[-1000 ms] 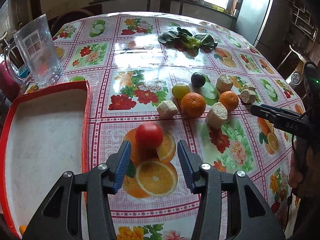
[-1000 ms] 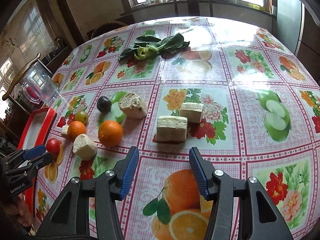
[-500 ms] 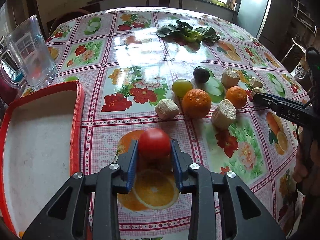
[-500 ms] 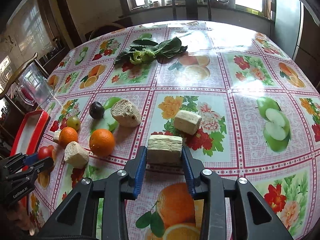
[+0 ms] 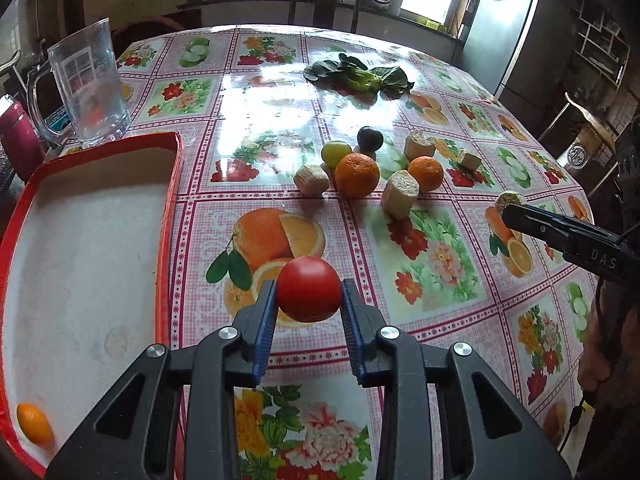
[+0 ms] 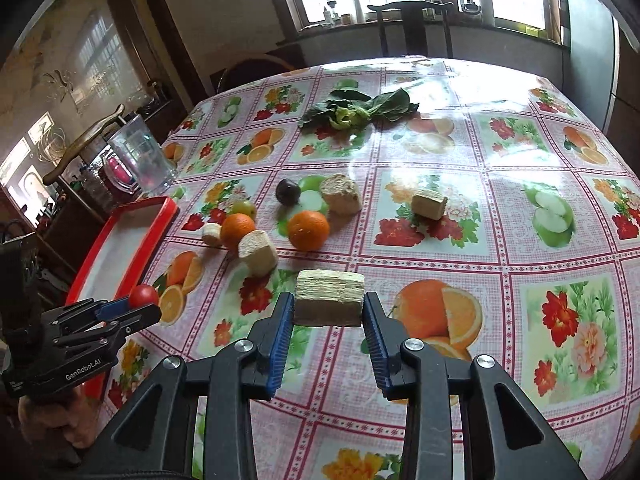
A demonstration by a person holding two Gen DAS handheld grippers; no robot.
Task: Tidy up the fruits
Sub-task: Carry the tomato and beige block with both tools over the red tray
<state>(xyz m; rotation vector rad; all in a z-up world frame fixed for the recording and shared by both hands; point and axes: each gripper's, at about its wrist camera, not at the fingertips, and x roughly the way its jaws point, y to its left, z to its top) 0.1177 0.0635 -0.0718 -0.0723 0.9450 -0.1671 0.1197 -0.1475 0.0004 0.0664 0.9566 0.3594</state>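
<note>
Surface [image 5: 280,128]: it is carrying all the things and is wearing a shiny cloth printed with fruits and flowers.
Tray [image 5: 172,184]: red rim, white floor, lying to the left of the left claw; a small orange fruit [image 5: 34,424] is sitting in its near corner.
Jug [image 5: 90,84]: clear plastic, standing upright beyond the tray's far end.
Leafy greens [image 5: 358,76]: lying far ahead of both claws, near the far side of the surface.
Fruit group: two oranges [image 5: 357,175], a green fruit [image 5: 336,152] and a dark plum [image 5: 370,138] are sitting ahead of the left claw, with pale cut chunks [image 5: 400,196] among them.
Left claw [image 5: 308,300]: its blue pads are pressing on a red tomato [image 5: 309,289] from both sides and holding it clear of the cloth, to the right of the tray.
Right claw [image 6: 329,312]: it is clamping a pale layered block [image 6: 330,298] between its pads, also off the cloth.
Lone chunk [image 6: 429,204]: lying ahead of the right claw, a little to its right.
</note>
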